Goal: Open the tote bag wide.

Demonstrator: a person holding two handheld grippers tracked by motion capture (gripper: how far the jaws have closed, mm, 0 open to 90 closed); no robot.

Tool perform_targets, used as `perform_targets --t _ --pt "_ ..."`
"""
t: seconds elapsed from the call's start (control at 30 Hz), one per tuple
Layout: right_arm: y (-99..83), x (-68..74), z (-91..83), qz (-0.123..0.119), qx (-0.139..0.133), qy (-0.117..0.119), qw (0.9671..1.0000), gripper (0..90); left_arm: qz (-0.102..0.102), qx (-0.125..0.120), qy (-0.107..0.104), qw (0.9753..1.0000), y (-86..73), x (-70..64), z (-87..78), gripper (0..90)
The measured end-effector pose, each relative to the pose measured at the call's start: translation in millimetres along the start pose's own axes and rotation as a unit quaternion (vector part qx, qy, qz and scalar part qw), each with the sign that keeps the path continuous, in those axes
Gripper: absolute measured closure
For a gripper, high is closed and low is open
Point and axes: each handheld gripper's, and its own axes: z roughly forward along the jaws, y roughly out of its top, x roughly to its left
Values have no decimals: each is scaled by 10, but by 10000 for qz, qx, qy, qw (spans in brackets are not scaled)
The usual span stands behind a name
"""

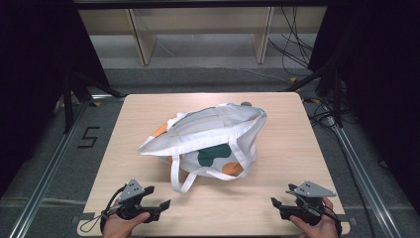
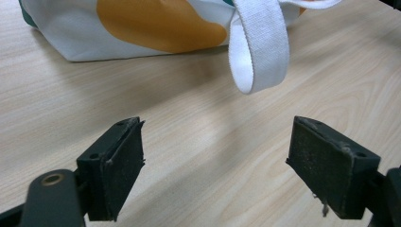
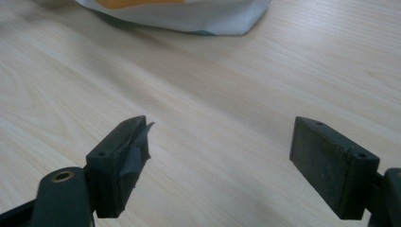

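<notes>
Status: work on the tote bag looks not yet begun, judging from the layout. The bag lies slumped on its side near the middle of the desk, white cloth with orange and green patches, untouched by either tool.

Left hand-held gripper rests at the near left edge of the desk, jaws spread wide, nothing between them. Right hand-held gripper rests at the near right edge, jaws equally wide and empty. Both are well apart from the bag.

Orientation: the bag's long axis runs diagonally, from near-left to far-right. The opening appears to face the near right side, though folds hide the rim in part. One white strap loops out toward the near edge, lying closest to the left hand-held gripper; in the left gripper view it hangs just ahead of the jaws.

Remaining: everything, starting presumably with a grasp on strap or rim.
</notes>
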Motion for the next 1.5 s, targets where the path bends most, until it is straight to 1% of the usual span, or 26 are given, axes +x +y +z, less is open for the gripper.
perform_targets --t 0.2,0.27,0.37,0.4,0.43,0.47,0.5,0.53,0.6,0.73,0.8,0.83,0.87,1.03,1.1,1.13,1.17,1.23,1.27,1.3,1.33,1.37,1.4,1.43,1.47,1.5 --pt "-1 3 6 5 -35 -3 10000 212 17 3 12 10000 1 -3 -1 180" --pt "-1 33 -7 135 11 -38 9999 212 1 -18 1 10000 1 -7 3 180" --pt "-1 22 -1 78 -29 -13 10000 212 13 20 14 10000 6 -11 -2 181" --pt "2 7 2 -23 -46 -11 10000 212 -3 18 11 10000 5 -14 -1 180" --pt "-1 31 -1 118 -22 -1 9999 211 -81 16 26 10000 1 -21 2 180" --pt "0 33 -2 118 -17 0 9999 211 -52 22 -2 10000 4 -18 -1 181" --pt "5 6 1 -81 -67 -30 9999 211 23 5 -9 10000 6 -9 -1 181" --pt "3 24 0 39 -44 -14 10000 211 6 7 -1 10000 6 -11 -3 181" --pt "4 33 -3 98 -45 -11 9999 211 5 8 3 10000 5 -11 -3 181" --pt "11 24 3 66 -54 3 10000 209 -5 8 -15 10000 15 -14 -6 182" --pt "30 -13 3 -110 -88 13 9999 208 -100 -51 14 9999 21 -18 -14 185" --pt "32 14 3 71 -92 12 9999 206 -54 -20 14 10000 29 -10 -22 187" --pt "44 -17 8 -51 -141 18 9999 201 -55 -28 -7 10000 31 -5 -23 188" --pt "109 -32 8 -143 -219 66 9996 177 -92 -80 25 9999 60 2 -40 189" --pt "143 -2 -22 -20 -193 56 9998 176 39 -113 24 9999 92 13 -57 189" --pt "164 -5 -23 -58 -288 72 9995 180 82 -118 45 9999 109 19 -63 190" --pt "194 -30 -26 -178 -316 148 9992 194 1 -130 105 9999 124 9 -69 191" --pt "247 -26 -47 -243 -357 147 9990 256 6 -153 73 9999 146 15 -68 209" --pt "247 -26 -47 -243 -357 147 9990 256 50 -133 91 9999 169 15 -84 209" --pt "320 -2 -72 -313 -407 194 9985 370 144 -167 107 9997 209 12 -90 234" --pt "347 7 -84 -340 -415 201 9984 413 203 -189 103 9996 226 17 -97 254" --pt "391 -3 -92 -456 -473 210 9976 436 153 -247 167 9994 243 7 -97 285" --pt "437 -13 -94 -522 -524 214 9970 459 247 -217 142 9994 265 24 -102 307" --pt "475 21 -111 -348 -500 245 9978 488 319 -207 83 9992 286 37 -104 354" --pt "531 -14 -108 -621 -630 238 9958 499 412 -218 66 9989 311 54 -108 406" --pt "575 3 -122 -549 -603 242 9964 528 296 -231 68 9993 329 43 -106 422"
